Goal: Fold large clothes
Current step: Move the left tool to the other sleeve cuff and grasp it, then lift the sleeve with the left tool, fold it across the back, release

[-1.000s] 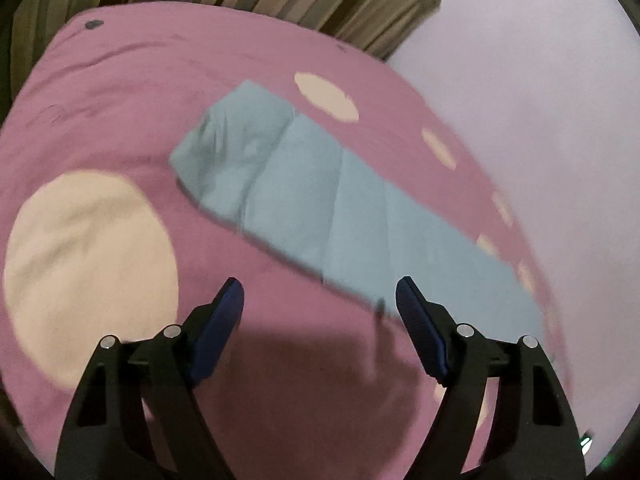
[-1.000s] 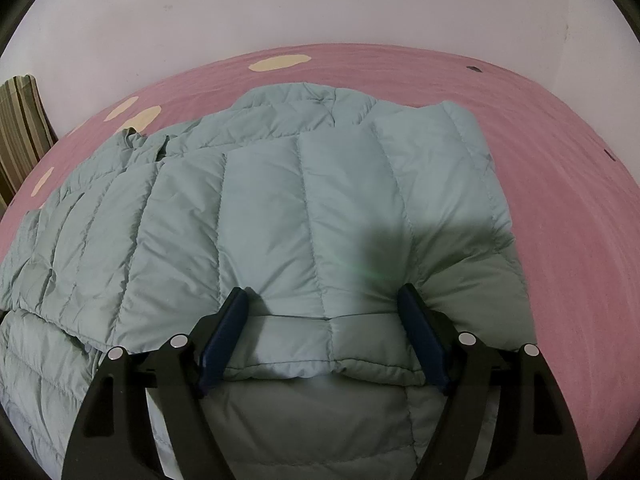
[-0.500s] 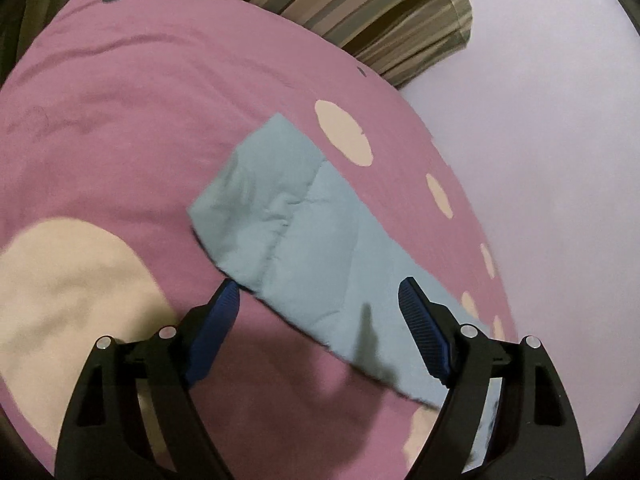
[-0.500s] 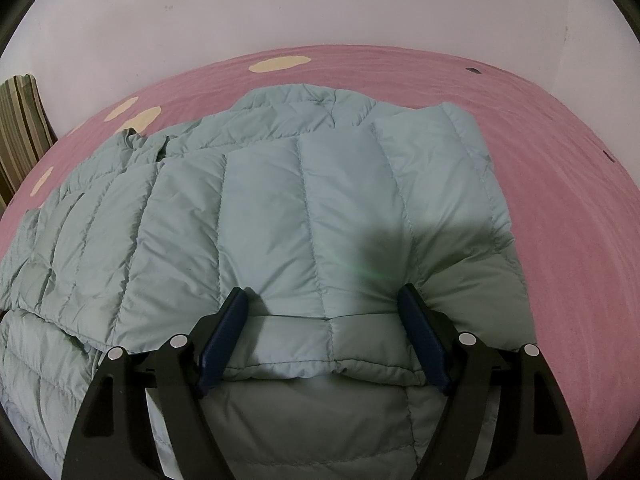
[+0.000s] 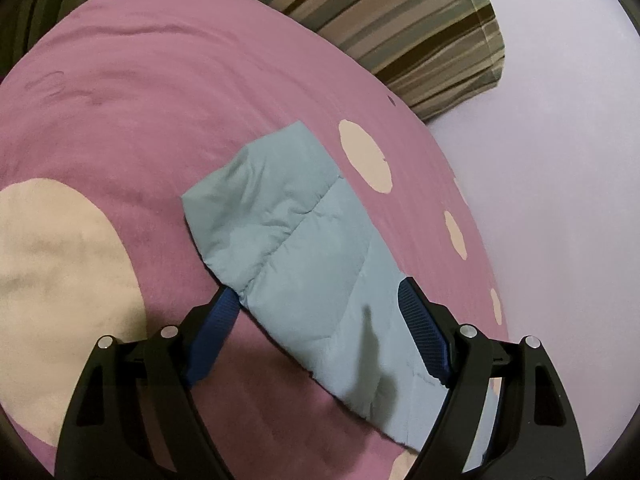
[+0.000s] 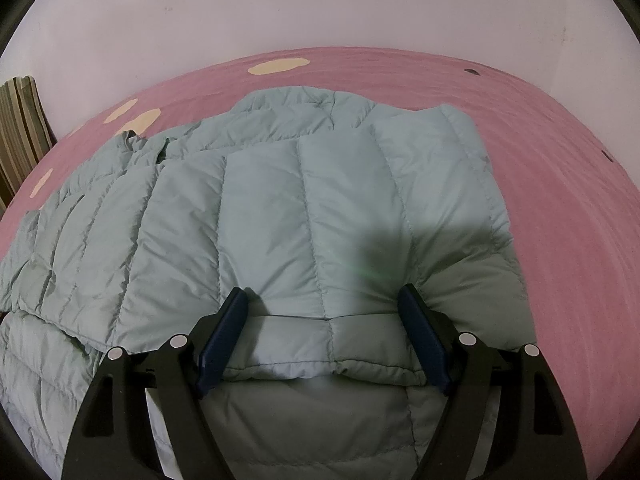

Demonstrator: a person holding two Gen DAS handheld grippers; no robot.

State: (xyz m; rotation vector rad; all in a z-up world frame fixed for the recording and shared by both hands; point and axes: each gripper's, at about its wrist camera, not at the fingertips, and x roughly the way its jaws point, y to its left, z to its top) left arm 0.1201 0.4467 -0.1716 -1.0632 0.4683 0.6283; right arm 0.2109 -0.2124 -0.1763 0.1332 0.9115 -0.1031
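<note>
Here, in the left wrist view, the left hand-held gripper (image 5: 316, 320) hangs with its jaws spread apart over the sleeve (image 5: 296, 248) of a pale blue quilted jacket, stretched flat on the pink dotted bedspread (image 5: 140, 112) near a striped pillow (image 5: 408, 20). In the right wrist view, the right hand-held gripper (image 6: 324, 328) also stands wide apart, straddling a folded edge of the jacket (image 6: 280, 208), which lies spread across the bedspread (image 6: 560, 160).

Quilted matt jacket (image 6: 304, 208) on soft cloth bedspread (image 5: 160, 92).
</note>
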